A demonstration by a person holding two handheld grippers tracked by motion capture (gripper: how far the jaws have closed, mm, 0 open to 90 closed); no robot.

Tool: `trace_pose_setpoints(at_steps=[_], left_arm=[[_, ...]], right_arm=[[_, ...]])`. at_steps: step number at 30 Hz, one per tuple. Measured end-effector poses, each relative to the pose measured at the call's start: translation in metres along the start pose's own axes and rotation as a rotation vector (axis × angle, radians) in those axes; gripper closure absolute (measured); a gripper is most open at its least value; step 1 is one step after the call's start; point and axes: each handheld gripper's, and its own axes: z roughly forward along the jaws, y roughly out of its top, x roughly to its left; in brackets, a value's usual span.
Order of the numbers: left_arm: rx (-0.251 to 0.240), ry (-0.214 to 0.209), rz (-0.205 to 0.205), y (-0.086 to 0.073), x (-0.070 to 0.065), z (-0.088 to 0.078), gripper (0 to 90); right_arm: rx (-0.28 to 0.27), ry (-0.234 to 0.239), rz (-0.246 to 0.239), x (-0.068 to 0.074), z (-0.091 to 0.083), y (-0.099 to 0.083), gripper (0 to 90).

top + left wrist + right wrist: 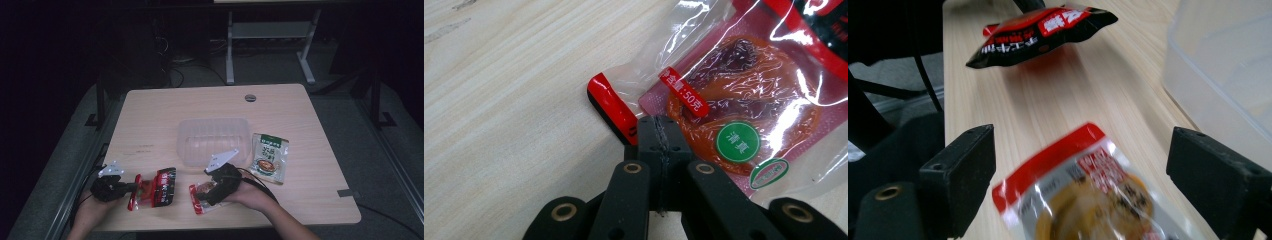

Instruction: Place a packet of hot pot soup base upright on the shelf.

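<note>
We look down on a light wooden table (150, 125) in a dim room, with a person's forearms coming in from the near edge, a gripper in each hand.

The left gripper (131, 188) sits near the table's front left corner. In the left gripper view its two black jaws are pressed fully together, pinching the clear sealed edge of a red and black snack packet (744, 100). Through the packet's clear window we see a reddish-orange food piece, a green round sticker and a small red label. The packet lies flat on the wood, stretching away from the jaws.

The right gripper (207, 194) is near the front middle of the table. In the right gripper view its jaws stand wide apart, one on each side of a second packet (1088, 195) with a red top edge and a clear window showing brownish-orange food. The pads do not touch this packet, which looks blurred and lies on the table between them.

Just behind the right hand stands an empty clear plastic container (213, 140). To its right, just beside it, lies a green and white food pouch (270, 157) showing a bowl of food.
</note>
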Motion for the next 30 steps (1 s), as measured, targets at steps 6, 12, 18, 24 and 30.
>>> trace_pose_setpoints(at_steps=[6,12,18,24,30], left_arm=[[0.002,0.009,0.002,0.0,-0.001,0.0,89.9],[-0.002,0.011,-0.002,0.0,-0.001,0.0,89.9],[-0.003,0.01,0.001,-0.001,0.0,-0.001,89.9],[0.0,0.005,-0.006,-0.001,0.0,-0.001,89.9],[-0.006,-0.001,-0.016,-0.002,0.0,-0.001,89.9]], right_arm=[[-0.014,0.055,0.037,-0.002,0.017,0.014,14.0],[-0.025,0.111,0.079,-0.003,0.039,0.025,18.1],[-0.016,0.156,0.102,-0.003,0.059,0.029,21.7],[-0.016,0.188,0.125,-0.003,0.073,0.031,29.2],[-0.007,0.222,0.124,0.0,0.083,0.037,39.9]])
